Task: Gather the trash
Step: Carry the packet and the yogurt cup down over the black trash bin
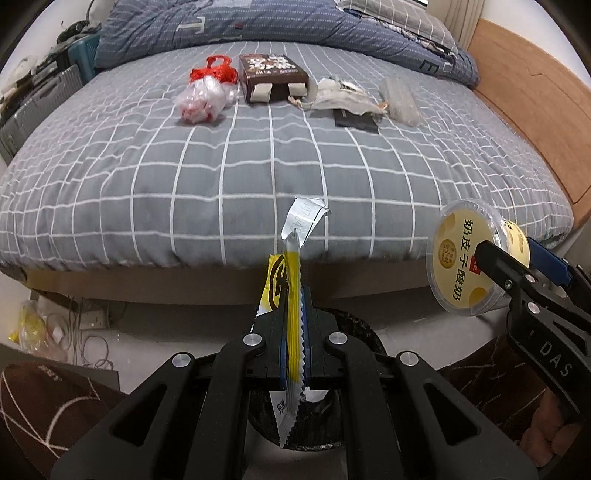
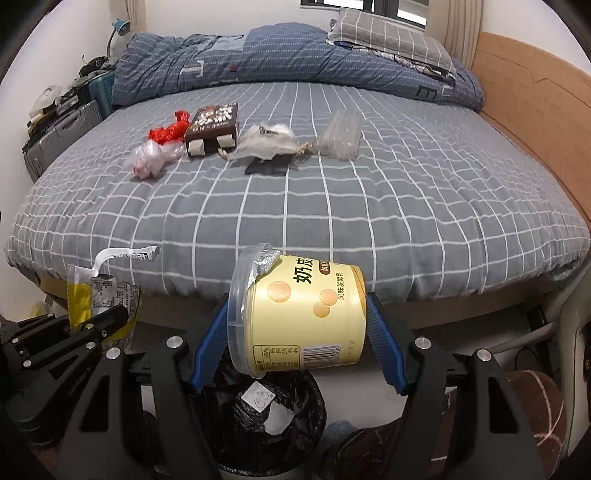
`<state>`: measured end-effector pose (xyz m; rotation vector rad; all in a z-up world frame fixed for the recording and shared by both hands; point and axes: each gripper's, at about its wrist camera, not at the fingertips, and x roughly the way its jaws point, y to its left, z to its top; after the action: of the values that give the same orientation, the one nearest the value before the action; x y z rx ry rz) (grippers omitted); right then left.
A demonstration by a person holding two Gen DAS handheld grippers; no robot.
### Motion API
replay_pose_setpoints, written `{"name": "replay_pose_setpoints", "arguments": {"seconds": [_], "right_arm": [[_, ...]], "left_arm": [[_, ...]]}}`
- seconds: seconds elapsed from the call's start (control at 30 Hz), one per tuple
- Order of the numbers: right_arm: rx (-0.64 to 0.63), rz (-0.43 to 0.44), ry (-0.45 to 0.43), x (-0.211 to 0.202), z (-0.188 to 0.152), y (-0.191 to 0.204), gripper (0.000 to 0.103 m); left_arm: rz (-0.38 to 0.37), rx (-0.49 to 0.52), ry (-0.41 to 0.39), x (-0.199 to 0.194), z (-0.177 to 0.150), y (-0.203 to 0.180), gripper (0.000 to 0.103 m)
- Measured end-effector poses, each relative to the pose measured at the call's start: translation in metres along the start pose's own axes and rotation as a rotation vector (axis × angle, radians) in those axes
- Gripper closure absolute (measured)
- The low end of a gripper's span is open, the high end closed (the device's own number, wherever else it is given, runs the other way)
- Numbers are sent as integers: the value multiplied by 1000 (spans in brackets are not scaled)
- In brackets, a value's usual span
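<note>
My left gripper (image 1: 293, 314) is shut on a yellow snack wrapper (image 1: 291, 266), held above the black-lined trash bin (image 1: 354, 325). My right gripper (image 2: 295, 325) is shut on a yellow yogurt cup (image 2: 299, 317) lying sideways, held above the same bin (image 2: 280, 417). The cup (image 1: 469, 258) and the right gripper (image 1: 509, 273) also show in the left wrist view; the wrapper (image 2: 96, 295) and left gripper (image 2: 103, 325) show in the right wrist view. More trash lies on the bed: a red and clear bag (image 1: 207, 92), a brown box (image 1: 271, 77), a white pouch (image 1: 340, 96), a clear plastic piece (image 1: 400, 99).
The grey checked bed (image 1: 258, 177) fills the view ahead, with a blue duvet (image 1: 258, 26) at its far side and a wooden headboard (image 1: 535, 110) to the right. Suitcases (image 1: 33, 107) stand at the left. Cables and a power strip (image 1: 85, 325) lie on the floor.
</note>
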<state>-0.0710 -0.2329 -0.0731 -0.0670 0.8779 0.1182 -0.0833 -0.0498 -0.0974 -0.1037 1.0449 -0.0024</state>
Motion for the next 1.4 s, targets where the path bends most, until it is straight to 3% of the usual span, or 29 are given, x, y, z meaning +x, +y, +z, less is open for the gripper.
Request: {"name": "replay_pose_setpoints", "arguments": {"seconds": [0.53,0.93,1.4], "right_arm": [[-2,-1,53,-1,-24,3,36],[2,29,177,13,-59,7,36],[-16,54,324,61,-85,17,36]], "left_arm": [[-8,5,51,2,-31,-10,98],[-5,-4,128,16,-59,-4,98],[4,-27,241,55,-80,9,98]]}}
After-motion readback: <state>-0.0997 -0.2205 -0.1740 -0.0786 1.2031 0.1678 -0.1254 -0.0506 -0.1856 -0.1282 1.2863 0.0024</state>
